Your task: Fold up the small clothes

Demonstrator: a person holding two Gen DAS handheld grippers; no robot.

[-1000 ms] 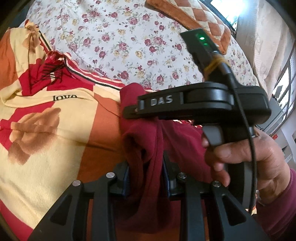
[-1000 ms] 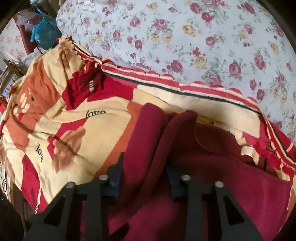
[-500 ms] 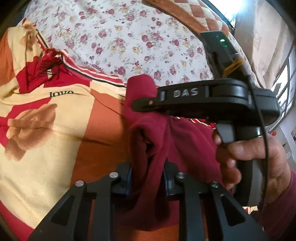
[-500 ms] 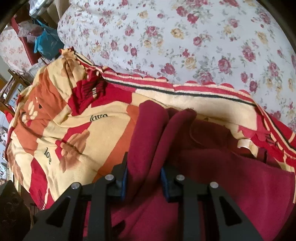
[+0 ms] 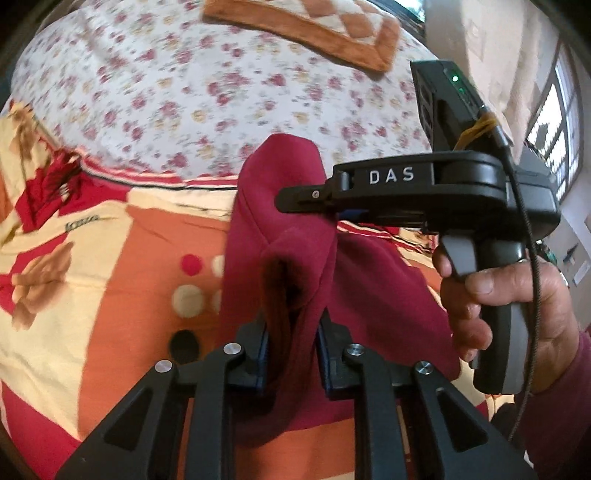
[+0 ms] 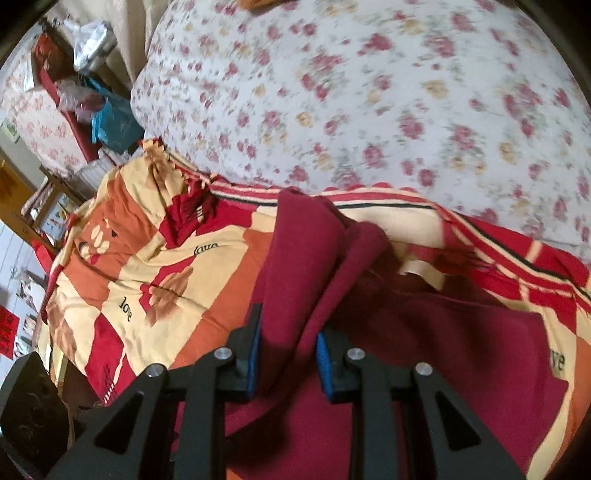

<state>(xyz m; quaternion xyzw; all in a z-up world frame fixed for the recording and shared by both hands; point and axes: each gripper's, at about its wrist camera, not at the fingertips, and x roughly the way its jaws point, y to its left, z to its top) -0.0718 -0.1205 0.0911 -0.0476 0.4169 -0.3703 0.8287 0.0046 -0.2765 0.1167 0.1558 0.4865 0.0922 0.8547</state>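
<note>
A dark red garment (image 5: 288, 206) lies on a blanket patterned in orange, cream and red (image 5: 110, 258). My left gripper (image 5: 291, 332) is shut on a bunched fold of it and holds that fold up off the blanket. In the left wrist view my right gripper (image 5: 295, 199) comes in from the right, held by a hand (image 5: 517, 295), and pinches the same raised edge higher up. In its own view the right gripper (image 6: 288, 332) has its blue pads pressing a thick fold, its jaws still closing in. The rest of the garment (image 6: 443, 350) spreads flat to the right.
A white sheet with red flowers (image 5: 184, 92) covers the bed beyond the blanket. An orange checked cushion (image 5: 306, 29) lies at the far end. Cluttered furniture and bags (image 6: 103, 118) stand past the bed's left side. A window (image 5: 554, 140) is at the right.
Both grippers have risen and lifted the garment's edge off the blanket. The left jaws have closed tighter on the fold, and the right jaws have narrowed a little.
</note>
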